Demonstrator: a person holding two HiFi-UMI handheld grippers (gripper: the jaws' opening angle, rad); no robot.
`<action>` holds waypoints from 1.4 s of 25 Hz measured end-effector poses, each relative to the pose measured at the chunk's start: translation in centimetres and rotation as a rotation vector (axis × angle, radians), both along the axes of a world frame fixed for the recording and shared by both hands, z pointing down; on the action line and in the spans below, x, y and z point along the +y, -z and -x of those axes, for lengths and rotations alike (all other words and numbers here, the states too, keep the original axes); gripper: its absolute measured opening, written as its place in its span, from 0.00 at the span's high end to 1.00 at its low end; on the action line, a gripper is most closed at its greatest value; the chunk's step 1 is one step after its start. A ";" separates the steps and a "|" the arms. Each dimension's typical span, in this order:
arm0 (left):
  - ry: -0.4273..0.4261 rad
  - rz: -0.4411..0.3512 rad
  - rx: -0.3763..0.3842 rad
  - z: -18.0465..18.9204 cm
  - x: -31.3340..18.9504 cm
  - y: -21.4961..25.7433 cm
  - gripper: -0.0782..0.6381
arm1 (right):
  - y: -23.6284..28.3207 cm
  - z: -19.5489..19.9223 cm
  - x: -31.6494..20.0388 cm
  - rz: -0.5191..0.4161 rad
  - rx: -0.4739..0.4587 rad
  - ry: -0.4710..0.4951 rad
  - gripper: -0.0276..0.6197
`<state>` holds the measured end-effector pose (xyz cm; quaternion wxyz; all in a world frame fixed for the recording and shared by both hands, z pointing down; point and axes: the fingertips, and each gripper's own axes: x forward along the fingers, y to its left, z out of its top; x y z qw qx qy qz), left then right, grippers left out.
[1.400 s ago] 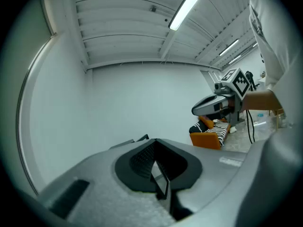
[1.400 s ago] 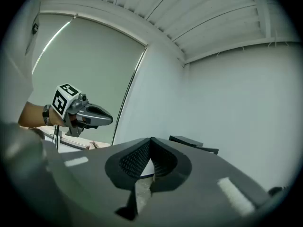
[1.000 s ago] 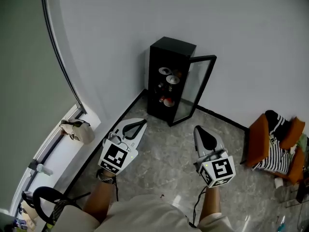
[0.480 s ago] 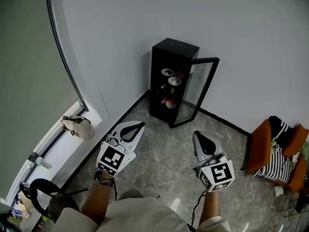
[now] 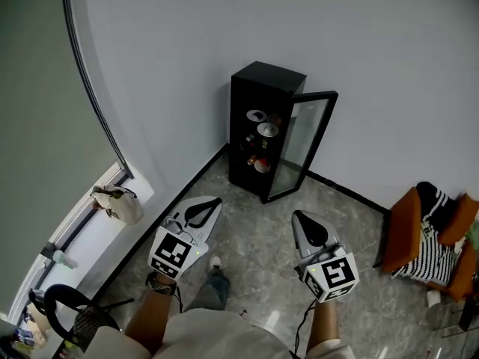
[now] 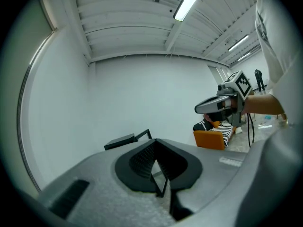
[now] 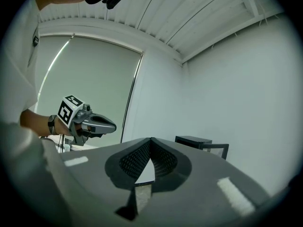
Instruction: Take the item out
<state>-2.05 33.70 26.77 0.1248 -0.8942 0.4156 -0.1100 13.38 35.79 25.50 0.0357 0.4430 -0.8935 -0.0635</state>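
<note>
Both grippers empty and shut, held out front, well short of the open cabinet.

The left gripper [image 5: 215, 201] has its jaws closed tip to tip on nothing, and the right gripper [image 5: 298, 217] is the same. That is likely just a carrying pose, since nothing is in reach yet. The black cabinet [image 5: 254, 88] stands against the wall, well apart from both grippers across the floor [image 5: 254, 238]. Its glass door [image 5: 303, 137] is swung wide, so the shelves are probably ready to reach into. The item should be among the small dishes [image 5: 267, 128] inside. These look like white bowl-like shapes with something red, too small to tell which one is meant, and the lower shelves are dark. Both gripper views show only the cabinet top and door edge over the jaws, no shelves. One shoe [image 5: 215, 262] shows. The orange chair [image 5: 408, 215] with striped cloth [image 5: 430, 230] is partly cut off at the right.
</note>
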 end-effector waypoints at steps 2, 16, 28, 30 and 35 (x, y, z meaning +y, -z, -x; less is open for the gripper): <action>-0.003 -0.003 0.006 0.3 -1.7 -0.3 0.89 | -0.3 0.1 -1.4 -0.003 0.007 -0.008 0.95; -0.053 -0.033 -0.034 2.4 -20.0 0.2 0.89 | 0.9 1.8 -18.7 -0.017 -0.015 -0.086 0.95; -0.070 0.028 -0.029 4.6 -32.3 -1.5 0.89 | 0.0 3.7 -31.1 0.011 -0.003 -0.112 0.95; -0.071 0.037 -0.030 4.8 -34.1 -1.9 0.89 | -0.2 4.0 -33.0 0.018 -0.001 -0.112 0.95; -0.072 0.049 -0.045 5.3 -38.3 -2.8 0.89 | -1.1 4.2 -37.6 0.032 0.009 -0.129 0.95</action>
